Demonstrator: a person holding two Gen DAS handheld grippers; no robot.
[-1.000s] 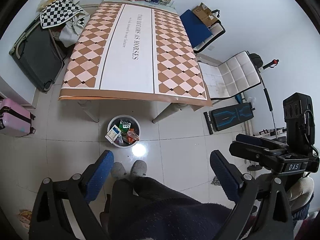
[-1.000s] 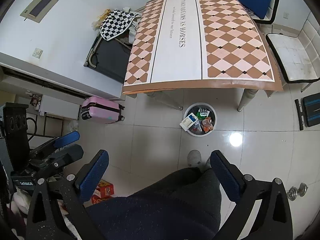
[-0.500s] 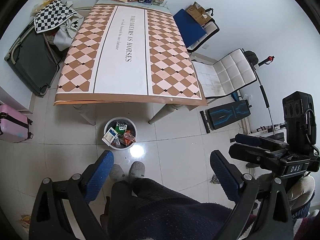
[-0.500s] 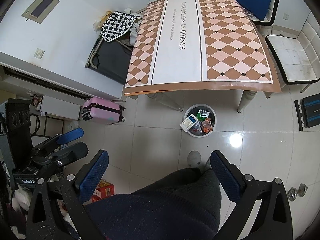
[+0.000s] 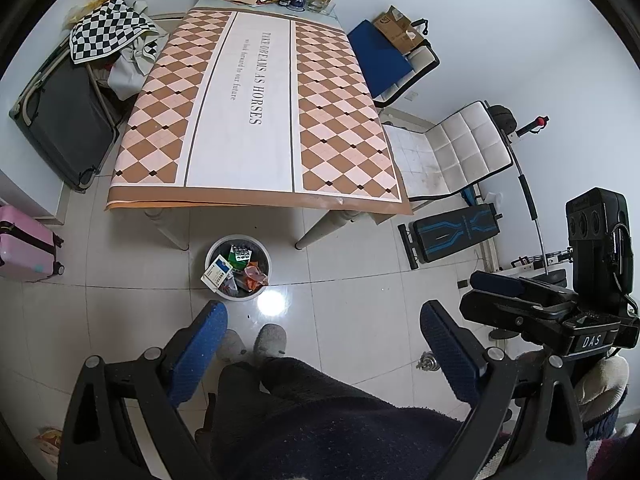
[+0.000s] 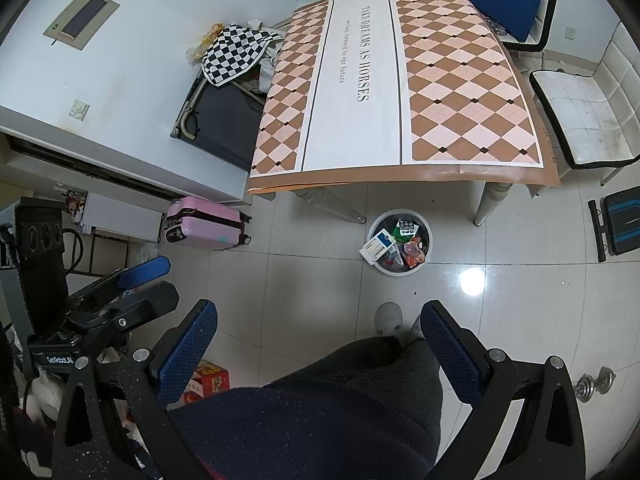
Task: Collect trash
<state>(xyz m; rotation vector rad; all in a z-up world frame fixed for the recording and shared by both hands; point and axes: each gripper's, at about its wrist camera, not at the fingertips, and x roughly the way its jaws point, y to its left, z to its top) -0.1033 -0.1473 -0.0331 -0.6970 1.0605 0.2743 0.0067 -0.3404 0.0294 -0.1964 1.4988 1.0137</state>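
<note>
On the tiled floor by the table's near edge, I am seeing one round white trash bin (image 5: 237, 266) sitting between two table legs; it is holding a white-and-blue box (image 5: 216, 273) leaning over its left rim, a green blister-pack card (image 5: 239, 256) behind that, and orange crumpled wrappers (image 5: 254, 276) on the right, with more scraps I cannot make out. Going left to right across the left wrist view, I am passing one pink suitcase (image 5: 25, 245), the bin, the table (image 5: 256, 120) with its checkered cloth, and two white chairs. I am holding the left gripper (image 5: 322, 334) wide apart and empty above the person's two grey slippers. I am keeping the right gripper (image 6: 318, 336) equally wide, gripping nothing, with the bin (image 6: 400, 242) well ahead of it.
</note>
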